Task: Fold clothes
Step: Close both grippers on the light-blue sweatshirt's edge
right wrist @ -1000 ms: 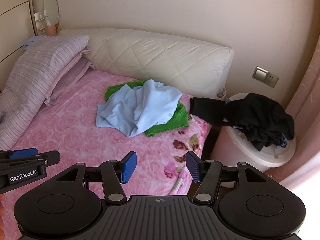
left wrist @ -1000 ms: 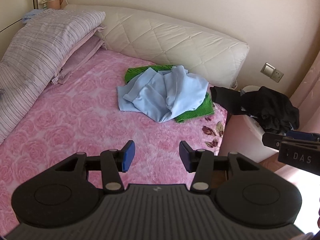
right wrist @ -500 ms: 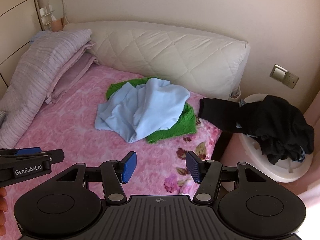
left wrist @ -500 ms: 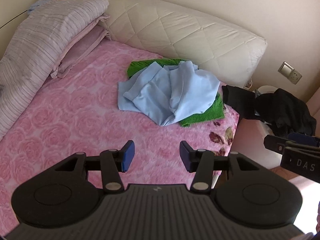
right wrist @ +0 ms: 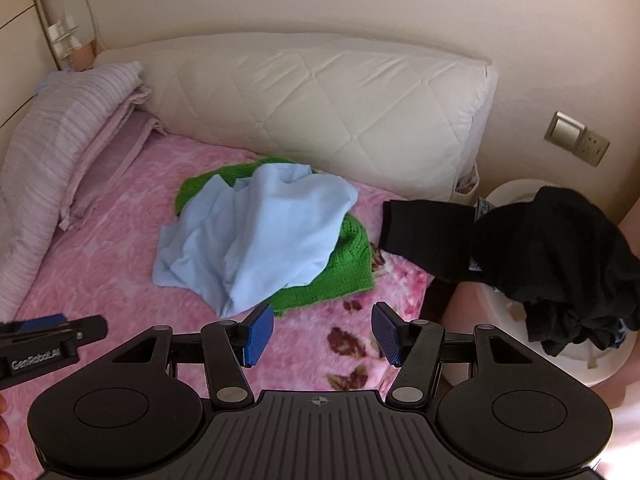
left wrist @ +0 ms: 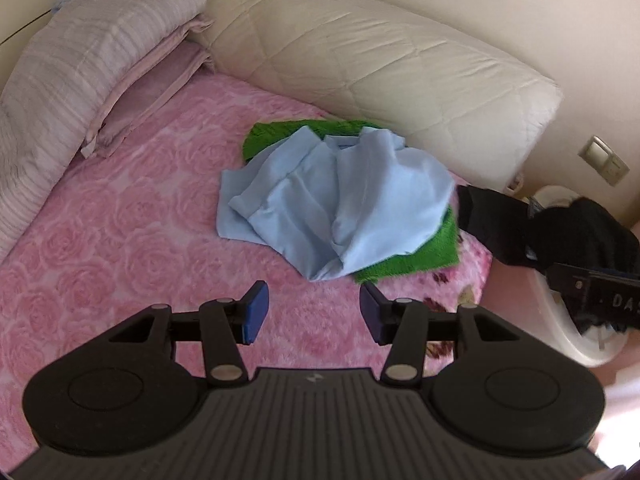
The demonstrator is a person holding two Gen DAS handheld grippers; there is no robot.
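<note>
Left tool (left wrist: 314, 312): jaws spread, nothing between the pads, above the pink bedspread (left wrist: 120, 240). Right tool (right wrist: 322, 334): jaws spread too, empty, near the bed's edge. Crumpled light blue shirt (left wrist: 340, 204) on the bed, just ahead of both tools, draped over a green knit garment (left wrist: 412, 256) and touching it. Black clothes (right wrist: 560, 248) heaped in a white basket (right wrist: 580, 364) beside the bed, one sleeve reaching onto the bedspread. Quilted cream headboard (right wrist: 320, 108) behind; striped pillow (left wrist: 80, 64) at left.
</note>
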